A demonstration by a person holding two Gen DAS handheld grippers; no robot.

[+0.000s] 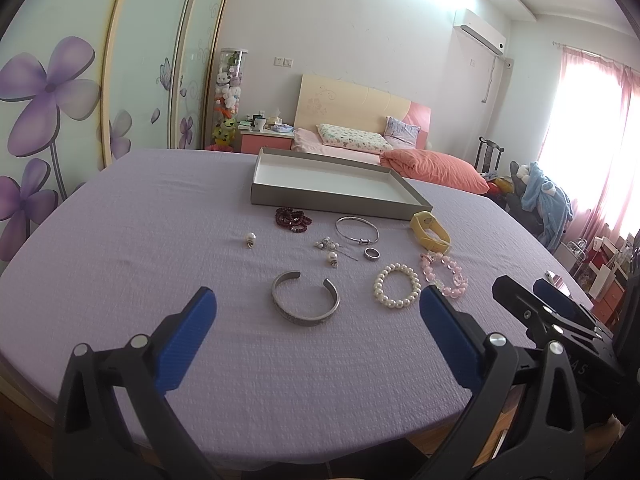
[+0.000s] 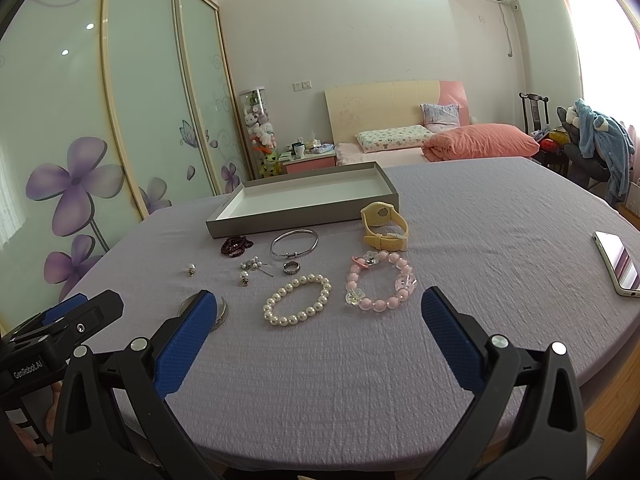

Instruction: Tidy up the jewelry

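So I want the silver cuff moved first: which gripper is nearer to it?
Left. The left gripper hovers open with the silver cuff just ahead, centred between its fingers. The right gripper sits further right, facing the pearl bracelet; the cuff lies behind its left finger.

- Wide bare stretch of lilac tablecloth [image 2: 320,380] in front of both grippers, nothing lying on it.
- Silver cuff [image 1: 306,300] sits dead ahead of the left gripper [image 1: 318,300], jaws spread wide.
- Pearl bracelet [image 2: 298,300] and pink bead bracelet [image 2: 380,284] lie side by side ahead of the right gripper [image 2: 316,300], which is spread wide too.
- Beyond them, a tight scatter: ring [image 2: 291,267], thin bangle [image 2: 294,243], pearl earrings [image 2: 250,266], dark beads [image 2: 236,246].
- Yellow watch [image 2: 384,226] sits close to the tray's [image 2: 280,224] near right corner.
- Tray floor is bare, low walls all round.
- Phone [image 2: 616,264] lies far right, open cloth between.
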